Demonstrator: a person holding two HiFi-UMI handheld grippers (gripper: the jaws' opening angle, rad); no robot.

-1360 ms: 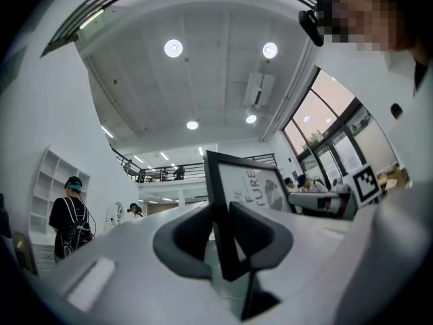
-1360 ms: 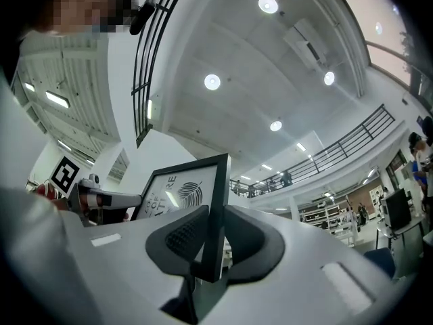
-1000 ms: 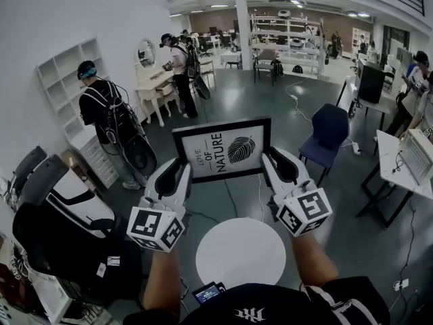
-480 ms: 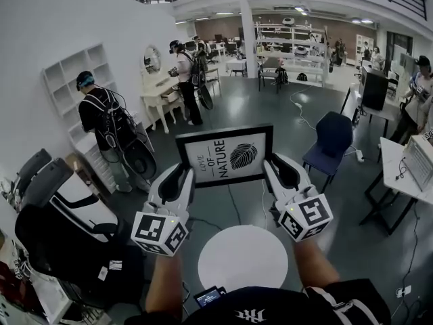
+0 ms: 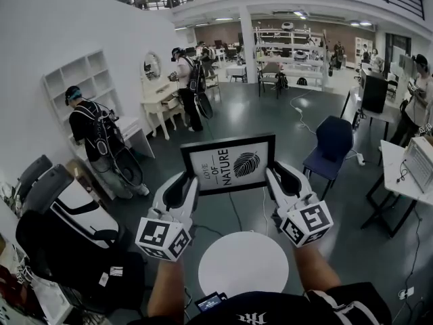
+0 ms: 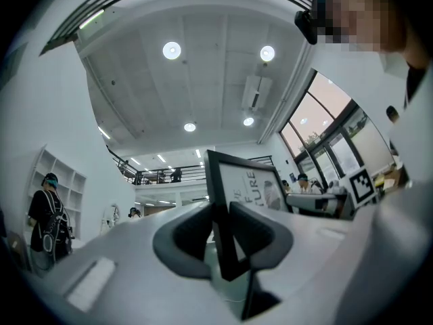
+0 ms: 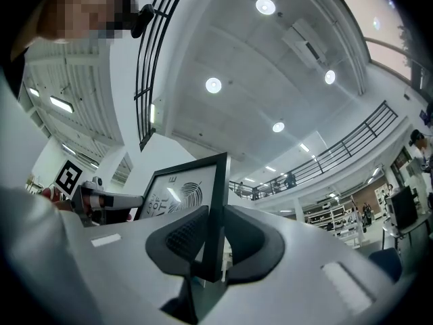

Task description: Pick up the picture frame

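Note:
The picture frame (image 5: 229, 162) is black-edged with a white print of a leaf and the words "LOVE OF NATURE". It hangs in the air in front of me, held upright over the floor. My left gripper (image 5: 190, 183) is shut on its left edge and my right gripper (image 5: 270, 176) on its right edge. In the left gripper view the frame's edge (image 6: 220, 208) stands clamped between the dark pads of the left gripper (image 6: 220, 239). In the right gripper view the frame (image 7: 181, 193) rises from between the pads of the right gripper (image 7: 210, 242).
A round white table (image 5: 242, 263) stands just below my hands. A blue chair (image 5: 331, 141) and a white desk (image 5: 404, 171) are to the right. A black-and-white machine (image 5: 64, 215) is at the left, with people (image 5: 95, 137) standing beyond it.
Both grips on the frame stay the same. The frame and grippers sit slightly lower in the head view. The person with the backpack at the left has stepped further left.

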